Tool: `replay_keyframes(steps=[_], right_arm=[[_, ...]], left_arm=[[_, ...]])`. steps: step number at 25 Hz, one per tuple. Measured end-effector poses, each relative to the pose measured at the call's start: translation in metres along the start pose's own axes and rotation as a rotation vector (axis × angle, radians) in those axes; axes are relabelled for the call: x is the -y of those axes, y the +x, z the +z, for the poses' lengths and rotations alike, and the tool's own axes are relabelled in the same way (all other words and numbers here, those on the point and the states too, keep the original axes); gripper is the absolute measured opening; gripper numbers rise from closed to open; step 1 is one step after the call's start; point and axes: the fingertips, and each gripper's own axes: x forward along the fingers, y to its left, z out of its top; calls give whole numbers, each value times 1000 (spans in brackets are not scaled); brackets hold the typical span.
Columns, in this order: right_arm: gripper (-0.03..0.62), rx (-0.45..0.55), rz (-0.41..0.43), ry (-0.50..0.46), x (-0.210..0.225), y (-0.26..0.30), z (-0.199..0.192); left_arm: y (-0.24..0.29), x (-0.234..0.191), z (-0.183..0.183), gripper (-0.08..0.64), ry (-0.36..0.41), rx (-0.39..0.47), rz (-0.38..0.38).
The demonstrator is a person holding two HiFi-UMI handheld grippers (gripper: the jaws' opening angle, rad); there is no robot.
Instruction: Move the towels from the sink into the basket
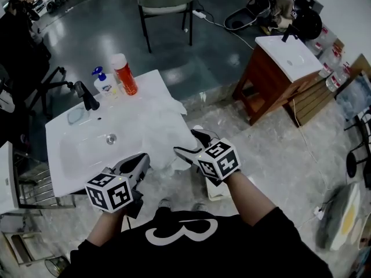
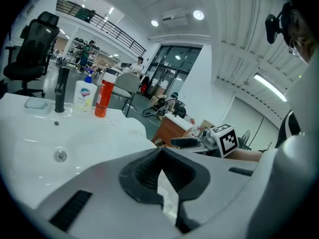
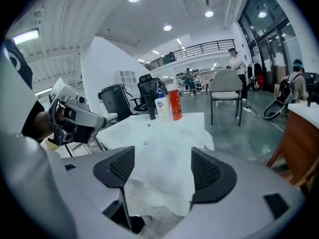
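Right gripper (image 3: pixel 162 171) stands wide open with nothing pinched, its pads framing the white towel (image 1: pixel 157 123) without touching it. Left gripper (image 2: pixel 162 157) has its pads closed tip to tip, and I see nothing caught between them. Just beyond both, the towel lies rumpled over the right side of the sink (image 1: pixel 61 149) and hangs off the front corner, so it is not in the basket. I cannot pick the basket out for sure, though a pale edge (image 1: pixel 215 191) under the right gripper may be it. The risk, as I judge it, is a shallow bite on that overhanging fold: the cloth could slip free and drop to the floor. Whether one towel or several lie there I cannot tell. Farther back, an orange can (image 1: pixel 124 74), a soap bottle (image 1: pixel 104 84) and the black tap (image 1: pixel 87 95) stand near the towel's far edge, and a hard drag could topple the can. Beyond are a chair (image 1: pixel 166 2) and a second washstand (image 1: pixel 278 68), well clear.
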Motion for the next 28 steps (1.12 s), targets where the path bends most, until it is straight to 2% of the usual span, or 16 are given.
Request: replay_keyframes(steps=[2, 6, 9, 13, 18, 25, 28], right_arm=[[332, -10, -14, 1, -8, 19, 5], [353, -65, -62, -69, -19, 59, 5], [397, -127, -101, -79, -19, 84, -7], [400, -211, -189, -87, -8, 102, -28], [399, -207, -210, 56, -3, 108, -45], [392, -200, -247, 69, 5, 109, -45], [328, -190, -263, 99, 9, 107, -44]], left_arm=[[-15, -18, 0, 5, -10, 6, 4], [-41, -54, 3, 5, -27, 25, 20], [-56, -77, 5, 5, -32, 33, 23], [-69, -95, 10, 5, -17, 34, 16], [-75, -105, 10, 5, -2, 11, -11], [-73, -114, 18, 5, 22, -1, -46], [-69, -117, 21, 5, 28, -6, -63]])
